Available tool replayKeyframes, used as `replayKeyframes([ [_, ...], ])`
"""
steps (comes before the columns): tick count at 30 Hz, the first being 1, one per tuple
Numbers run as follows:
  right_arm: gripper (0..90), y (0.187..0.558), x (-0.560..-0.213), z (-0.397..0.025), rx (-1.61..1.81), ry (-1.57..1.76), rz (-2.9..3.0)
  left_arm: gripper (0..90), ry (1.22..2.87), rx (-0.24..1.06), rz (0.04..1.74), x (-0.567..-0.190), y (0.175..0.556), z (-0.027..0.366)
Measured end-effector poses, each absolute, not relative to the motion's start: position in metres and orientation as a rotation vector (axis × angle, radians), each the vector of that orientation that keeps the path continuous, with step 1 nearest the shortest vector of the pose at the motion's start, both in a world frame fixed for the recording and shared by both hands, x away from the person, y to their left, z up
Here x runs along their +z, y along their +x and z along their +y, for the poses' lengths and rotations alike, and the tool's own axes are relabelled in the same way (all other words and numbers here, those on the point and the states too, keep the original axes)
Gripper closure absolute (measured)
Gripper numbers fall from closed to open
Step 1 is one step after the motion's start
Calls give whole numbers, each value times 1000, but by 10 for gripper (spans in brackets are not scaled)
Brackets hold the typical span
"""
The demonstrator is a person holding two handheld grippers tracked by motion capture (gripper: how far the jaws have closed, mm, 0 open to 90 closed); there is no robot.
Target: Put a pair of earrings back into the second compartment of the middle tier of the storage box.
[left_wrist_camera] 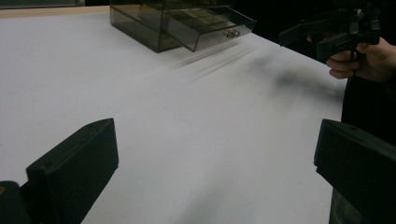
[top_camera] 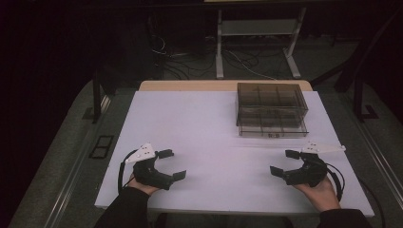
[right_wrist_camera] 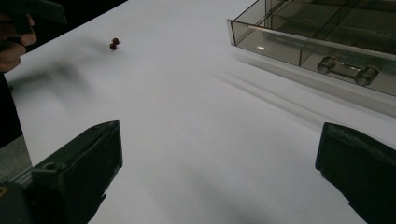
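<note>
Black hand-held gripper (top_camera: 173,165) wide open, empty

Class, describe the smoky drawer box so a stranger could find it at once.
Start at the white table and look to its far right part. There sits the drawer box, well beyond the right gripper. It is clear tinted plastic with inner compartments, and its bottom drawer is slightly pulled out.

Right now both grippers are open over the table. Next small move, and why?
Probably ease the right gripper forward toward the drawer handle. The smoky clear drawer box sits on the right side of the white table, its lowest drawer is slightly out, and that gripper is nearer, open and holding nothing.
</note>
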State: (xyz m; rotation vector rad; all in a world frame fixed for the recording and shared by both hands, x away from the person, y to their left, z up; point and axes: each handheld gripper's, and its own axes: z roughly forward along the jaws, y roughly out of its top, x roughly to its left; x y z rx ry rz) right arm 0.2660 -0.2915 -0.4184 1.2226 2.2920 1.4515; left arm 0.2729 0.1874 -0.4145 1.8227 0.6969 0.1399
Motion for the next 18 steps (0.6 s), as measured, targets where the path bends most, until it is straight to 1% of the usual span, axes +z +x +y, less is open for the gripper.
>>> replayKeyframes([
  [18,1,264,-418,-287,1409,1202,2324,0,1832,139,695,-414,273,185],
])
